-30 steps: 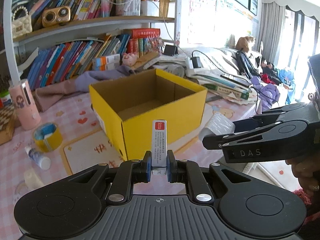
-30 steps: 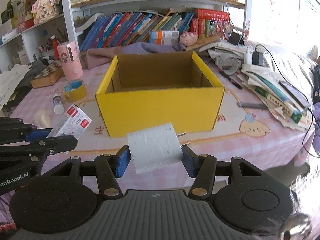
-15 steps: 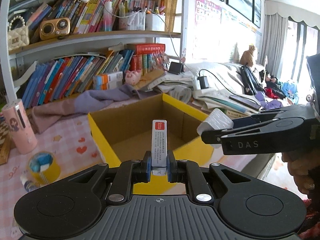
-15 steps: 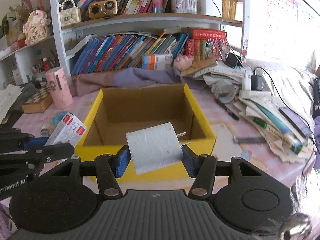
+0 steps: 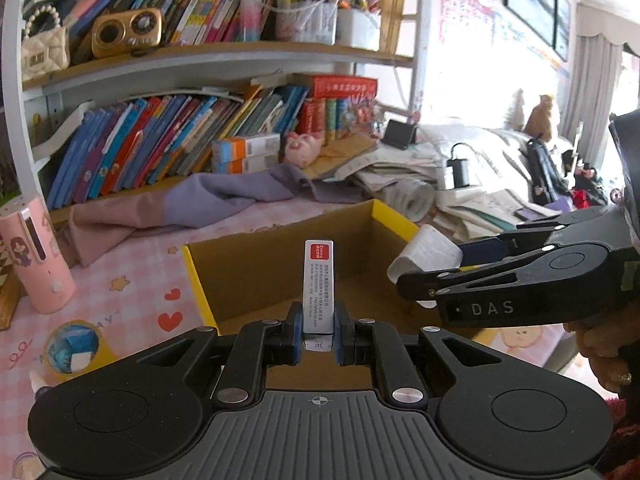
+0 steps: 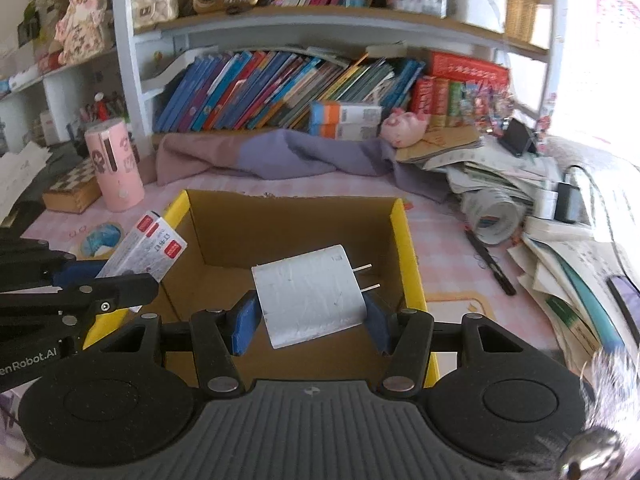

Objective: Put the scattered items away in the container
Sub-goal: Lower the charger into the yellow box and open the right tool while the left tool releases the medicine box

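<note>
Since the earlier frame you have carried both loads forward, from in front of the yellow box [image 6: 404, 240] to above its open top. Your left gripper [image 5: 318, 334] clenches a slim white carton [image 5: 318, 284] with a red label, held upright over the box's near-left part. Your right gripper [image 6: 310, 320] grips a white charger plug [image 6: 310, 294] — prongs pointing right — over the brown floor. On the pink tablecloth [image 5: 136, 280] to the left sit a tape roll [image 5: 74, 348] and a pink tumbler [image 5: 38, 256].
</note>
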Available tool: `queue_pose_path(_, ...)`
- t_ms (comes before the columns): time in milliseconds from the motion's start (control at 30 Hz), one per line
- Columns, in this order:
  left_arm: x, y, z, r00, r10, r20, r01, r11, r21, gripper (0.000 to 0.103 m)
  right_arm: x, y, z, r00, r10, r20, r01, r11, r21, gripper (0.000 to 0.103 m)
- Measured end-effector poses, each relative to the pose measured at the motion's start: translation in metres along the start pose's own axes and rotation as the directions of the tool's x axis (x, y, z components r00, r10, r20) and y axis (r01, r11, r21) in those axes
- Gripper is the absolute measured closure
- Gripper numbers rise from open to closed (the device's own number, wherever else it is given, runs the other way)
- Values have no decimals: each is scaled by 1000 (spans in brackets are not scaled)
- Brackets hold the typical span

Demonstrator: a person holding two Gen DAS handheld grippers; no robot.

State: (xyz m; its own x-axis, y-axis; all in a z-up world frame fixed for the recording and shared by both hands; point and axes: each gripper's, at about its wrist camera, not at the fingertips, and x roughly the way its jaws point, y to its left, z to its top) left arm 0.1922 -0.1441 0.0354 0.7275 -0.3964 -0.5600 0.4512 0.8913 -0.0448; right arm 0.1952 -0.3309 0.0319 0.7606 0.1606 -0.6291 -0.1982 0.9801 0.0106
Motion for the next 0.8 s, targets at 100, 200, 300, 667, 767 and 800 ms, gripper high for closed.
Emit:
queue_pose_path(100, 15, 1, 2, 999, 26, -25, -27, 999, -20, 90, 20, -5, 6, 999, 33, -29, -34, 999, -39, 50)
queue_pose_path(200, 29, 3, 3, 997, 51, -54, -54, 997, -48, 89, 40, -8, 10, 996, 63, -63, -68, 994, -83, 50)
queue_pose_path(300, 43, 3, 3, 993, 75, -88, -80, 995, -57, 89, 57, -9, 12, 991, 92, -99, -104, 987, -122, 50)
queue_pose_path(667, 73, -3, -1, 970, 129, -207, -141, 989, -44, 90, 97, -13, 11, 960, 172, -221, -212, 962, -172, 50)
queue_pose_path(767, 76, -7, -3, 965, 142, -222, -152, 988, -26, 90, 98, -12, 11, 956, 185, -228, -228, 956, -183, 50)
queue_pose_path(800, 76, -8, -3, 964, 145, -223, -154, 988, -25, 90, 98, -12, 11, 955, 183, -233, -229, 955, -189, 50)
